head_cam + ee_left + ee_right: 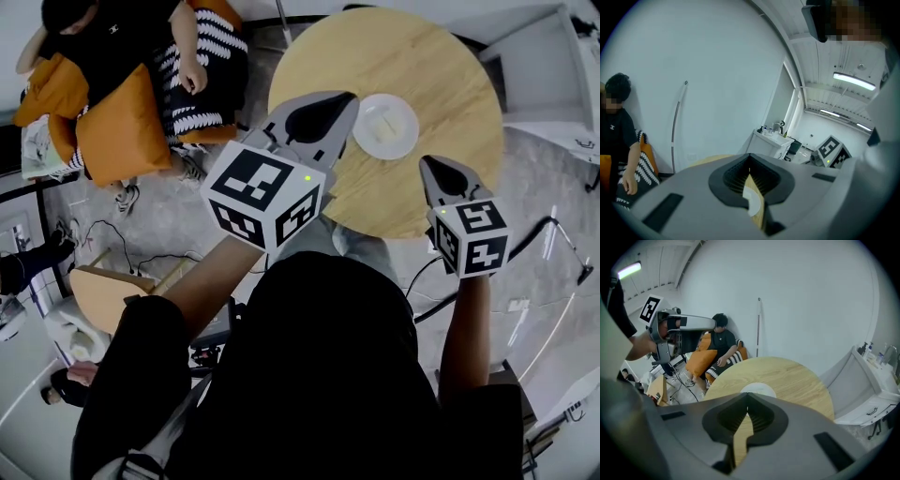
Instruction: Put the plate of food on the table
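At center-left of the head view, the left gripper reaches out on a bent forearm, its jaws pressed together on nothing, over the round table. The plate of food sits on that table between the 2 grippers. At right, the right gripper tilts downward on a straighter arm, clenched and empty.

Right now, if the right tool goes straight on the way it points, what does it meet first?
Probably the white round plate on the round wooden table, straight ahead of the shut right tool. Depth unclear; possibly bare wood beside it.
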`<state>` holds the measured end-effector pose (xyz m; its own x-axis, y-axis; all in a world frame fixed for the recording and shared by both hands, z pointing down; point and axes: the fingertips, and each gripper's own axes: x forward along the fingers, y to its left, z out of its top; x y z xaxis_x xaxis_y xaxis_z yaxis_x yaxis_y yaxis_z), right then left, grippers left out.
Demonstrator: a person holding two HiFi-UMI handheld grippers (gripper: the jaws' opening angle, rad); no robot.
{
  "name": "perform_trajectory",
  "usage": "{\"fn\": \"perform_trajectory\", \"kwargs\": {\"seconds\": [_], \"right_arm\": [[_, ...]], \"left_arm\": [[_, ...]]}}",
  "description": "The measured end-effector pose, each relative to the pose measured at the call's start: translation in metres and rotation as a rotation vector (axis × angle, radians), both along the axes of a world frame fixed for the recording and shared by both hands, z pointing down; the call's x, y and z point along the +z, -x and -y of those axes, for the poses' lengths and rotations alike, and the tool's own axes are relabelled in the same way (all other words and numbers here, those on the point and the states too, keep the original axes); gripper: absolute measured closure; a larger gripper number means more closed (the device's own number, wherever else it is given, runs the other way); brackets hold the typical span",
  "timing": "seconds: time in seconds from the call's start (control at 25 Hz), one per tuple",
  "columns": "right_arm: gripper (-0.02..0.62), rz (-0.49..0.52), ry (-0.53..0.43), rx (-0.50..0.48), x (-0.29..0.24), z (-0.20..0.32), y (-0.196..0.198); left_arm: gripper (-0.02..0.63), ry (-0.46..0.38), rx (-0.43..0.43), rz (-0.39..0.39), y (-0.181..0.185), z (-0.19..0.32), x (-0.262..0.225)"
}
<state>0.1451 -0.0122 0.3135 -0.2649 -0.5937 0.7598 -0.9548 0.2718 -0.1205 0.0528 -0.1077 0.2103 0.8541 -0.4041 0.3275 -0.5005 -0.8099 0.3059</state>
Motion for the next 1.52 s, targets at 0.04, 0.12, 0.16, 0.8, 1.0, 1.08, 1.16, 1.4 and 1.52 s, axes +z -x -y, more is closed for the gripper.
{"fn": "perform_trajectory", "kwargs": {"seconds": [0.04,0.12,0.16,0.8,1.0,1.08,1.16,1.4,1.52], "right_arm": [[0.586,-0.005,-0.011,-0.003,-0.004,0.001,0.001],[0.586,-0.011,-0.035,-0.009,-0.013,0.001,0.006],[0.586,-0.009,-0.048,-0.008,-0.018,-0.001,0.009],[0.586,0.094,-0.364,0.052,-0.118,-0.006,0.028],[0.586,0.126,-0.436,0.077,-0.139,-0.008,0.028],[0.586,0.138,-0.451,0.088,-0.143,-0.009,0.027],[0.586,0.146,-0.456,0.093,-0.146,-0.009,0.024],[0.586,0.147,-0.475,0.106,-0.149,-0.005,0.015],[0.586,0.151,-0.48,0.115,-0.149,-0.002,0.008]], "left_arm": [[0.6,-0.009,-0.003,-0.008,0.001,0.0,-0.004],[0.6,-0.023,-0.008,-0.021,0.005,-0.002,-0.012],[0.6,-0.024,-0.009,-0.024,0.007,-0.005,-0.015],[0.6,-0.116,-0.029,-0.073,0.033,-0.018,-0.062],[0.6,-0.129,-0.038,-0.08,0.041,-0.017,-0.067],[0.6,-0.136,-0.043,-0.081,0.044,-0.016,-0.069],[0.6,-0.146,-0.049,-0.085,0.045,-0.015,-0.071],[0.6,-0.164,-0.05,-0.097,0.04,-0.01,-0.077],[0.6,-0.171,-0.046,-0.097,0.036,-0.009,-0.078]]}}
